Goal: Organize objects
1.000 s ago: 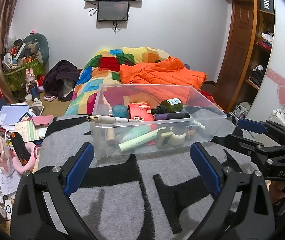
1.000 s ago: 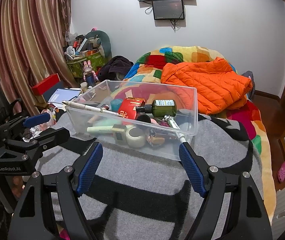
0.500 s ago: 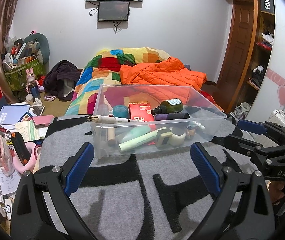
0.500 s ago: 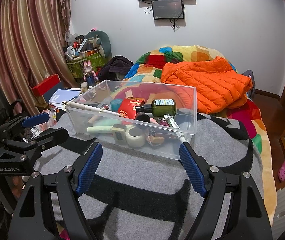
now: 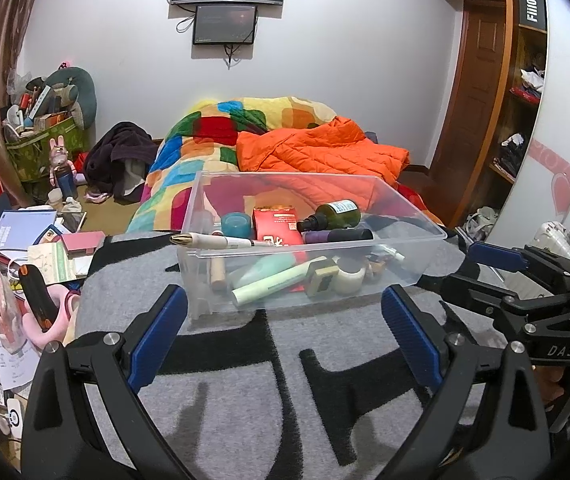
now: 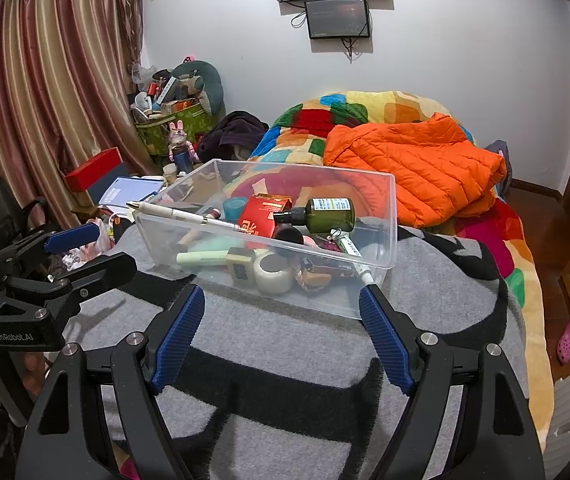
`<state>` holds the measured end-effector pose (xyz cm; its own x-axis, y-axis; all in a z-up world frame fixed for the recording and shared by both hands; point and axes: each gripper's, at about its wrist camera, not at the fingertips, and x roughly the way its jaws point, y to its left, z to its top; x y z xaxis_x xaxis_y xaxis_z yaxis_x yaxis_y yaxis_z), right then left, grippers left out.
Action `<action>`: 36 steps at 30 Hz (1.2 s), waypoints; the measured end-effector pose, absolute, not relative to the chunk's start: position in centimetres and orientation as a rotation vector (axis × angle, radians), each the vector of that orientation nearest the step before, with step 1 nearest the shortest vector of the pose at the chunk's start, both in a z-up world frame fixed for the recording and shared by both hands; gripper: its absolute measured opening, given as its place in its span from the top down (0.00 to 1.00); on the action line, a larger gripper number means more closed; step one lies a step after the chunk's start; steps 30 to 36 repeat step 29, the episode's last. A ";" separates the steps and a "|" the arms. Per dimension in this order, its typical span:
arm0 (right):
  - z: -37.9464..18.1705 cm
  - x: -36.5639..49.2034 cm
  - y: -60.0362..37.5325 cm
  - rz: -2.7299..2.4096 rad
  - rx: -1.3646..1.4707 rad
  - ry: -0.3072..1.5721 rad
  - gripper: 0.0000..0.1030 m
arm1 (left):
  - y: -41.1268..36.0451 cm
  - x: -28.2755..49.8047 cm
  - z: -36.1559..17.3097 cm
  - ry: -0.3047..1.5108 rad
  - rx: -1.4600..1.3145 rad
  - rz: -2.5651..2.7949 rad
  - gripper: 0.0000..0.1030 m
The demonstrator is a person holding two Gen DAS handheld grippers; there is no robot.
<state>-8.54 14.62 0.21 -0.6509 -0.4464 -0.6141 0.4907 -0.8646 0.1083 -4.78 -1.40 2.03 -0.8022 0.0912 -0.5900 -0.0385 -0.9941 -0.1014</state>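
A clear plastic bin (image 5: 201, 280) (image 6: 387, 216) stands on a grey and black blanket (image 5: 245, 380) (image 6: 285, 380). It holds a green bottle (image 5: 335, 215) (image 6: 325, 214), a red packet (image 5: 277, 226) (image 6: 261, 216), a white pen (image 5: 213, 241) (image 6: 177, 213) lying across its rim, a pale green tube (image 5: 273, 284), a tape roll (image 6: 273, 273) and several small items. My left gripper (image 5: 283, 306) is open and empty, just short of the bin. My right gripper (image 6: 281, 300) is open and empty at the bin's near wall.
Behind the bin lies a bed with a patchwork quilt (image 5: 221, 132) and an orange jacket (image 6: 417, 164). Books and clutter (image 5: 37, 248) cover the floor on the left. A wooden wardrobe (image 5: 481, 80) stands on the right. The blanket drops off at its right edge (image 6: 525, 320).
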 end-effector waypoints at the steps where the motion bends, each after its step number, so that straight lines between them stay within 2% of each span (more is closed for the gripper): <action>1: 0.2 -8.5 14.6 -2.461 0.891 0.090 0.25 | -1.4 -4.8 2.0 -0.133 -0.961 2.916 0.04; 36: 0.0 -8.2 14.6 -2.462 0.910 0.053 0.22 | -1.6 -4.8 2.1 -0.189 -0.986 2.913 0.03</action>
